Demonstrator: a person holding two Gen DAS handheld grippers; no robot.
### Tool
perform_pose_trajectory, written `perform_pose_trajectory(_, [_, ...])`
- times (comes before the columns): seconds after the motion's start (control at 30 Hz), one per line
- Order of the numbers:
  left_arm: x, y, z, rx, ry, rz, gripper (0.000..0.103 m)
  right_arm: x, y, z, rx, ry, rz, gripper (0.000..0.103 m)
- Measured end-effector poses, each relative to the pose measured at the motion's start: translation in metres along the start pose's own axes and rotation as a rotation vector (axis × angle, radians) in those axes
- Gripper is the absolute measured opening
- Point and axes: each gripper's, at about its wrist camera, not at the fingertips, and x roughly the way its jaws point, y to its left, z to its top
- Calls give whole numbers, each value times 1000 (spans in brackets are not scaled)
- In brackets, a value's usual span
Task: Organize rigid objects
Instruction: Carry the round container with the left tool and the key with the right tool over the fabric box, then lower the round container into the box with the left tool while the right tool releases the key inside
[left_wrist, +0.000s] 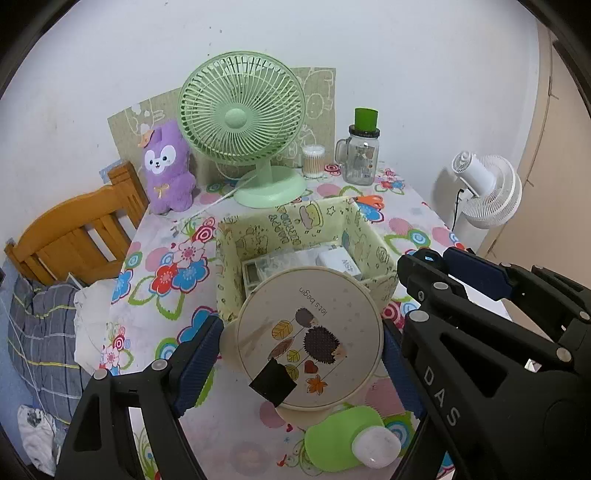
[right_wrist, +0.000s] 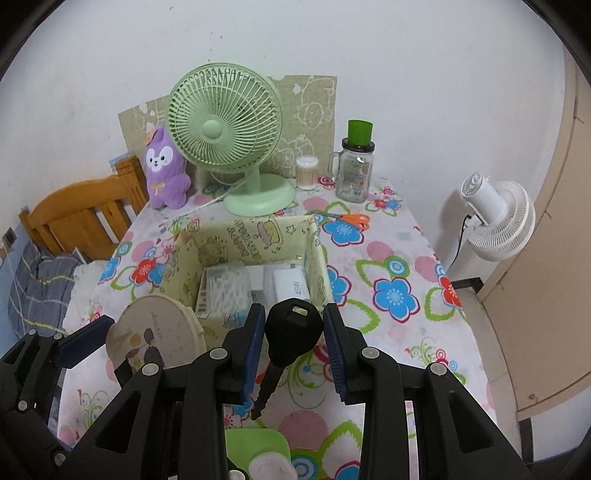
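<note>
In the left wrist view my left gripper (left_wrist: 301, 354) is shut on a round beige tin (left_wrist: 308, 336) with a hedgehog picture on its lid, one blue pad on each side. The tin hangs just in front of the yellow-green fabric box (left_wrist: 306, 225); it also shows in the right wrist view as the tin (right_wrist: 155, 332). My right gripper (right_wrist: 293, 325) is shut on the black head of a key (right_wrist: 290, 330), whose blade points down toward me. It hovers at the near edge of the fabric box (right_wrist: 251, 236), which holds white boxes (right_wrist: 291, 282) and a clear case (right_wrist: 225, 288).
The floral tablecloth (right_wrist: 391, 295) also carries a green desk fan (left_wrist: 240, 122), a purple plush (left_wrist: 168, 170), a cotton swab tub (left_wrist: 313, 160), a glass jar with a green cap (left_wrist: 360, 155) and orange scissors (right_wrist: 351, 220). A green bottle (left_wrist: 343, 439) lies near me. A white floor fan (right_wrist: 495, 218) stands right, a wooden frame (left_wrist: 77, 229) left.
</note>
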Motion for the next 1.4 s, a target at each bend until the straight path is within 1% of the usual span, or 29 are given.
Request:
perform_pose_trajectory(0.2, [4,-2,9,-20,-15,5,85,5,-4,9,-9,-1,10,35])
perform_pose_trajectory(0.4, [12,-2,19,-18,-30,16,85,16,-5,20,-20,0,23,35])
perform_pose_trajectory(0.9, [49,8,38,-28,3,22,85,59,-1,40,-30,32,39,35])
perform_pose_trajectory(1.07, [62,9,45,-15,8,24,85,74,-2,47,-20,39,46,35])
perform_pose_trajectory(1.4, [89,15,49,-15,48,28,85,103,1,49,-17,74,58,35])
